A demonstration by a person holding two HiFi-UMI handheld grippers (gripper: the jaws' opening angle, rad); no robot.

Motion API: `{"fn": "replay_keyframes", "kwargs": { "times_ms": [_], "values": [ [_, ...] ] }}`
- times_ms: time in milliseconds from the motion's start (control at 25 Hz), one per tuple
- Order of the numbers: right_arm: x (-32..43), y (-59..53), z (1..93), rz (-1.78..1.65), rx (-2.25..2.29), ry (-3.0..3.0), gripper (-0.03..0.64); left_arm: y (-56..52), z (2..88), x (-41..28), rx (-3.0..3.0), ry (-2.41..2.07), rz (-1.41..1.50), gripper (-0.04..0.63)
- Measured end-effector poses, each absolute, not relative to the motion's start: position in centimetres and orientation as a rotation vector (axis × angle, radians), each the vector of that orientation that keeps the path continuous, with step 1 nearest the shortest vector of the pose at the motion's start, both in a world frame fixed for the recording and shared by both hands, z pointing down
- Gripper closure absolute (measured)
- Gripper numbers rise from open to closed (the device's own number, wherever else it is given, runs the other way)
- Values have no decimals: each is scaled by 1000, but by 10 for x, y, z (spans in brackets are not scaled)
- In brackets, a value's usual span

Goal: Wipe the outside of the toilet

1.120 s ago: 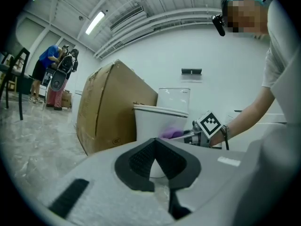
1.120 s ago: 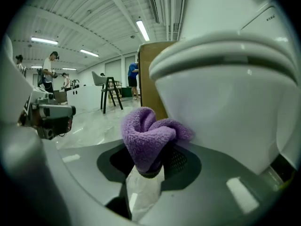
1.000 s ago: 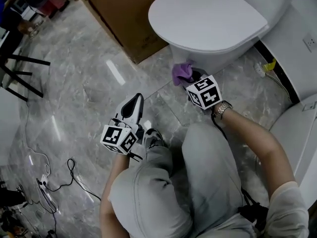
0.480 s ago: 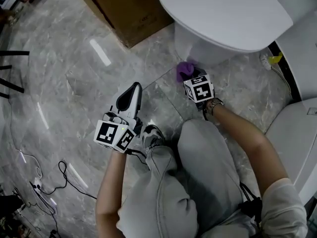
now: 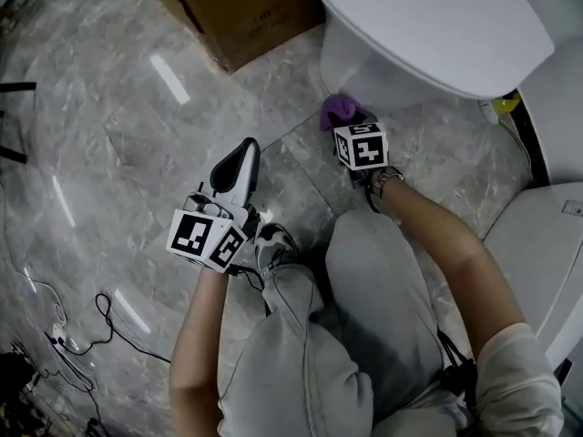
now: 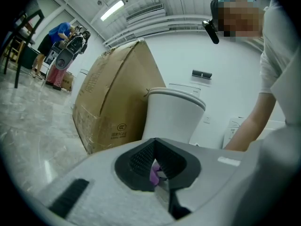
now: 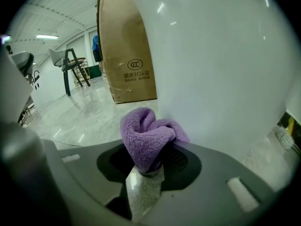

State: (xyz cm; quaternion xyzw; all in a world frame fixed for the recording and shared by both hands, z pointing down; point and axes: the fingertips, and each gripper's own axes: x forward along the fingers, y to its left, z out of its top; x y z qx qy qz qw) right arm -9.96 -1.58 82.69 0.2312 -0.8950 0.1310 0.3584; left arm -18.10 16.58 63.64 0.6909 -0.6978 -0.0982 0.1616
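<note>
the white ceramic toilet point(image 5: 428, 25) stands beside a brown cardboard box point(image 5: 246, 7); the left gripper point(image 5: 244, 151) hangs well apart, jaws together on nothing (idle); the right gripper point(image 5: 353, 121) pinches a purple fleece cloth point(image 5: 333, 109) seemingly against the bowl's base; wiping looks barely begun, with most of the outside left.

Purple cloth point(image 7: 149, 138), white toilet point(image 5: 428, 25), brown box point(image 5: 246, 7), grey, seemingly marble-veined floor point(image 5: 118, 126), pale grey trousers point(image 5: 364, 335).

The white toilet point(image 5: 428, 25) stood with its lid shut. A fluffy purple cloth point(image 5: 335, 110), bunched up and pinched in the right gripper point(image 7: 147, 166), touched the toilet's base just above the floor.
</note>
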Motion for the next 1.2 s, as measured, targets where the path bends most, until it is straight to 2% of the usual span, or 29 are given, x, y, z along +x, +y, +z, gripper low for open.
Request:
{"fn": "replay_keyframes", "kwargs": {
  "times_ms": [240, 680, 1200],
  "values": [
    [-101, -15, 805, 377, 595, -2336, 474, 171, 626, -165, 1978, -2001, -281, 591],
    [-101, -6, 719, 254, 473, -2496, 474, 212, 604, -129, 1916, -2112, -247, 589],
    [-95, 9, 608, 361, 446, -2637, 474, 278, 557, -120, 1756, -2295, -215, 591]
  ]
}}
